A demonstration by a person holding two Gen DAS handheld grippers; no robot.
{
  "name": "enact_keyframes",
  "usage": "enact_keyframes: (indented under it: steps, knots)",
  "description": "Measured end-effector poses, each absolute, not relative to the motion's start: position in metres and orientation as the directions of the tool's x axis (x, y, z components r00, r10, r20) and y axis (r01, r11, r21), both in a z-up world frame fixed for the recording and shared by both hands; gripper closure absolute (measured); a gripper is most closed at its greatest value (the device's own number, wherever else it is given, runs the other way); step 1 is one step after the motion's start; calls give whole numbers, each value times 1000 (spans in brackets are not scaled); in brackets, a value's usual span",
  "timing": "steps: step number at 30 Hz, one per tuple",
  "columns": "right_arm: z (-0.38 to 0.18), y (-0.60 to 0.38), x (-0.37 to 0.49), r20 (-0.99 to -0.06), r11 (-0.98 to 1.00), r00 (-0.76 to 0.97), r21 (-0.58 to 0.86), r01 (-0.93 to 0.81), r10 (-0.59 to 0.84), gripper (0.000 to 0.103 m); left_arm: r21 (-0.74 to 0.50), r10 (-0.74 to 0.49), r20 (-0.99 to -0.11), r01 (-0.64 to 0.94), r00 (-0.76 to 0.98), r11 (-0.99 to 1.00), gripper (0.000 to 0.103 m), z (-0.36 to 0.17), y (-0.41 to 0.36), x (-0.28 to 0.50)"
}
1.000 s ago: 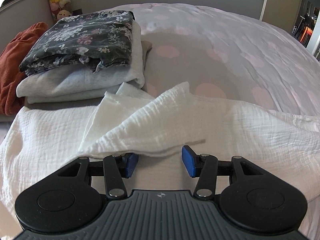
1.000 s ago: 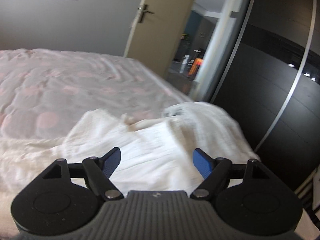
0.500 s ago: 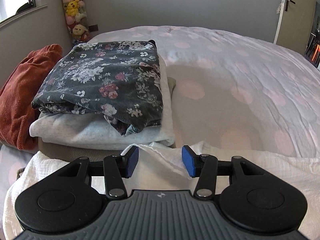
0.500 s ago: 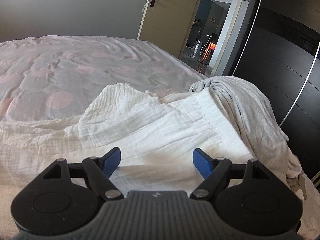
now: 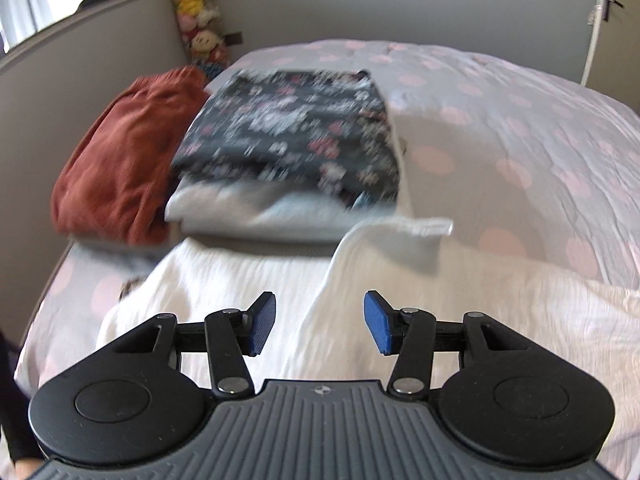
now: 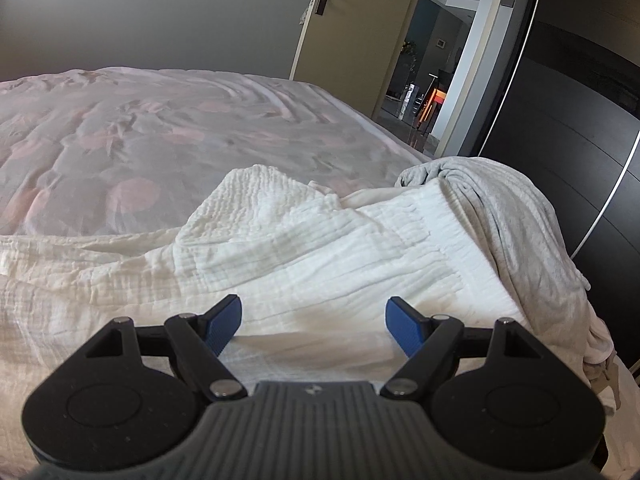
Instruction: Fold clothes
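A white crinkled muslin garment (image 5: 460, 304) is spread along the near edge of the bed (image 5: 520, 128), rumpled, with one flap folded over and a raised ridge of cloth seen in the right wrist view (image 6: 304, 240). Just behind it a dark floral garment (image 5: 296, 136) is stacked on folded pale grey cloth (image 5: 256, 212). The left gripper (image 5: 320, 324) and right gripper (image 6: 314, 322) are held above the white fabric with jaws apart, nothing gripped.

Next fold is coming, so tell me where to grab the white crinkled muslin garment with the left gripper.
Probably the turned-back corner flap of the white crinkled muslin garment: it lies loose before the folded pile. Bring the open left gripper forward from the near side.
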State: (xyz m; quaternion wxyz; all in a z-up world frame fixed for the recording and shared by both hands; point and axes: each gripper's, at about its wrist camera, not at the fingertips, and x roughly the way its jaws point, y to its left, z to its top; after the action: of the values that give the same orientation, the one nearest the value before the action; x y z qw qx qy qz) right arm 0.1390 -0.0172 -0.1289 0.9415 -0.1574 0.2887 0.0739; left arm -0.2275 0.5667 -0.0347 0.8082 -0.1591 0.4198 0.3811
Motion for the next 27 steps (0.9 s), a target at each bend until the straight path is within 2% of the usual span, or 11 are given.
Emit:
enact_keyframes:
  steps: [5, 11, 15, 16, 23, 27]
  knots:
    - [-125, -20, 135, -558, 943, 828, -242, -227, 56, 22, -61, 398, -853, -820, 339, 569, 56, -56, 567, -258]
    - [-122, -23, 133, -547, 947, 835, -233, -219, 59, 22, -219, 305, -874, -868, 378, 447, 58, -79, 570, -271]
    - [-121, -23, 133, -548, 947, 834, -234, -222, 60, 22, -233, 301, -871, -866, 388, 442, 84, -77, 563, -269]
    - [-121, -23, 132, -547, 946, 835, -234, -224, 62, 22, -240, 308, -864, -863, 399, 445, 93, -74, 561, -268]
    - [-115, -24, 129, -539, 946, 838, -215, -242, 92, 22, -271, 384, -752, -782, 536, 561, 97, -28, 528, -242]
    - [-106, -26, 134, -621, 941, 759, -99, -323, 196, 22, -277, 385, -677, -702, 627, 656, 97, 6, 498, -210]
